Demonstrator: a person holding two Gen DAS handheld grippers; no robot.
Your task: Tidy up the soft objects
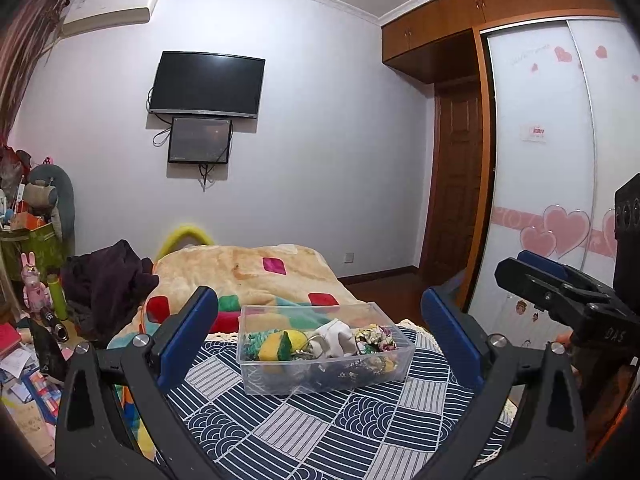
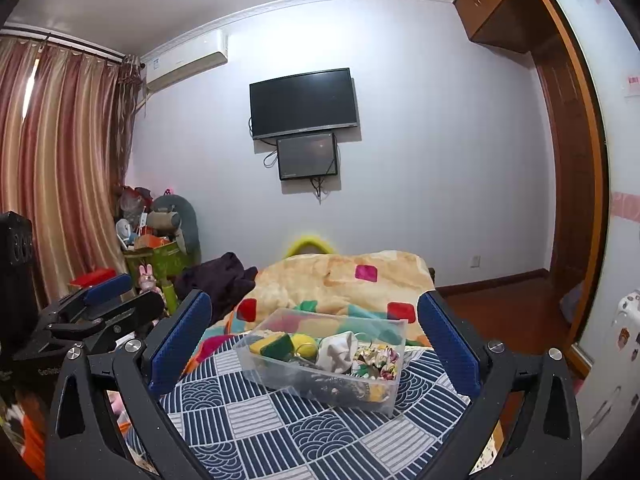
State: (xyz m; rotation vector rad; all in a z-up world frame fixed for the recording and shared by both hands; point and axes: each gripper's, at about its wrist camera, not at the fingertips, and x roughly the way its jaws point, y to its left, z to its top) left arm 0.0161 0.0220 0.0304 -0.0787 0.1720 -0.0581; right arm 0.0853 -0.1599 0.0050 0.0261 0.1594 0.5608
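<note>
Left gripper [image 1: 320, 308]: blue-padded fingers [image 1: 188, 332] spread wide apart, nothing between them, held above the near edge of the patterned cloth. Right gripper [image 2: 314, 312]: fingers [image 2: 448, 340] likewise wide apart and empty, beside the left one.

Just beyond both sets of fingertips, a clear plastic box [image 1: 324, 376] sits on a navy-and-white patterned cloth [image 1: 320, 428]. Inside the box: a yellow-and-green sponge [image 1: 276, 346] at the left, a white crumpled cloth [image 1: 336, 336] in the middle, a floral fabric piece [image 1: 374, 338] at the right, darker items underneath, too tangled to identify.

Farther off, a beige blanket [image 1: 240, 268] with coloured squares; dark clothing [image 1: 108, 280] at its left. On the far wall, a television [image 1: 206, 84] above a smaller screen [image 1: 200, 140].
</note>
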